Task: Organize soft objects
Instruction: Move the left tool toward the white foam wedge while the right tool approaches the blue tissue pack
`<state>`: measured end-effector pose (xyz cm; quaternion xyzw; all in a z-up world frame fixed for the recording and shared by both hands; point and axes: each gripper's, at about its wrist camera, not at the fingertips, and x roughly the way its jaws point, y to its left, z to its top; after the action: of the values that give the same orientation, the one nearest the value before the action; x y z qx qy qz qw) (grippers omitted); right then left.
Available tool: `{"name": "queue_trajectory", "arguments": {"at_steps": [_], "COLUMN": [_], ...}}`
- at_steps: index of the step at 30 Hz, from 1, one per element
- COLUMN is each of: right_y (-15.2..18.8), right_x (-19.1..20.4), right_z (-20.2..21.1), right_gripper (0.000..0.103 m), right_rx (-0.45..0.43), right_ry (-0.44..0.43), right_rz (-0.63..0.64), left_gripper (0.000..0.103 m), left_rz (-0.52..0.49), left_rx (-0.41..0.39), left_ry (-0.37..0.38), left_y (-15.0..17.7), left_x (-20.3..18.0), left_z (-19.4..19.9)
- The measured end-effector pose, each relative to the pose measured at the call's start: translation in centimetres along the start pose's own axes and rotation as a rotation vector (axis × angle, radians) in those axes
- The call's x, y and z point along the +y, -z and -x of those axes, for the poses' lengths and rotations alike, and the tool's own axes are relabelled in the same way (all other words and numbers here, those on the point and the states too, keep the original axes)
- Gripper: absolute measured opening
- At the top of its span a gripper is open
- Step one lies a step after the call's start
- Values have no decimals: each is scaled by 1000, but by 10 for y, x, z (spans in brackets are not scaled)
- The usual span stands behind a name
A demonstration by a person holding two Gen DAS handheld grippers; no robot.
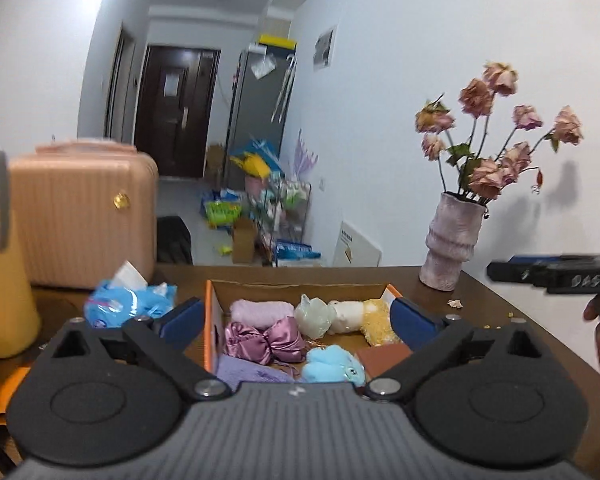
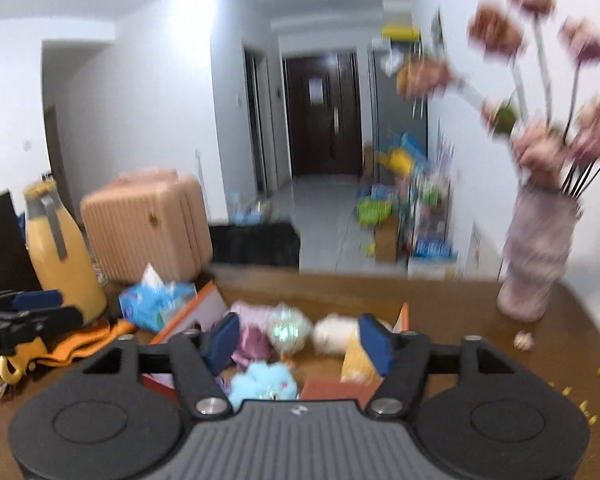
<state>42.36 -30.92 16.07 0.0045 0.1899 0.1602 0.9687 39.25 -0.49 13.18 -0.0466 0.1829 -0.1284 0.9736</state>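
An orange-edged cardboard box (image 1: 300, 289) sits on the brown table and holds soft objects: a pink towel roll (image 1: 260, 311), a purple satin bow (image 1: 265, 340), a pale green pouch (image 1: 314, 314), a white and yellow plush (image 1: 360, 318), a blue plush (image 1: 332, 364) and a lilac cloth (image 1: 248, 372). My left gripper (image 1: 298, 320) is open and empty, held above the box. My right gripper (image 2: 300, 340) is open and empty above the same box (image 2: 192, 312); that view is blurred. The blue plush (image 2: 264, 384) shows there too.
A vase of dried roses (image 1: 452, 240) stands at the table's far right. A blue tissue pack (image 1: 128, 300), a pink suitcase (image 1: 84, 216) and a yellow bottle (image 1: 0, 264) stand left of the box. An orange cloth (image 2: 80, 344) lies at the left.
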Motion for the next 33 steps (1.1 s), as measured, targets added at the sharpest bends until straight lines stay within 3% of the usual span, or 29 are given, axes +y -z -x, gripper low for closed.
{"name": "queue_trajectory", "arguments": {"at_steps": [8,13,18,24,28,33], "right_y": [11,59,131,199,214,211], "right_x": [22,37,58,76,80,86], "right_z": [57,84,111,134,118,101], "right_gripper": [82,86,87,90,90,91], "right_rx": [-114,-144,-80,-38,40,49], "right_ry": [-5,-39,-65,-121,-140,-115], "right_rz": [55,59,70,6,11,34], "left_gripper": [103,103,103,103,103,103], "left_rz": [-16,34,-2,93,140,159], "left_rx": [-49,-41,-37,41,123,139], "left_ry": [-22,-2,-68,-121,-125,-105], "left_y": [11,51,112,165,174,175], "left_x": [-10,-6,-14,-2,13,18], "left_z": [55,91,125,144,127,112]}}
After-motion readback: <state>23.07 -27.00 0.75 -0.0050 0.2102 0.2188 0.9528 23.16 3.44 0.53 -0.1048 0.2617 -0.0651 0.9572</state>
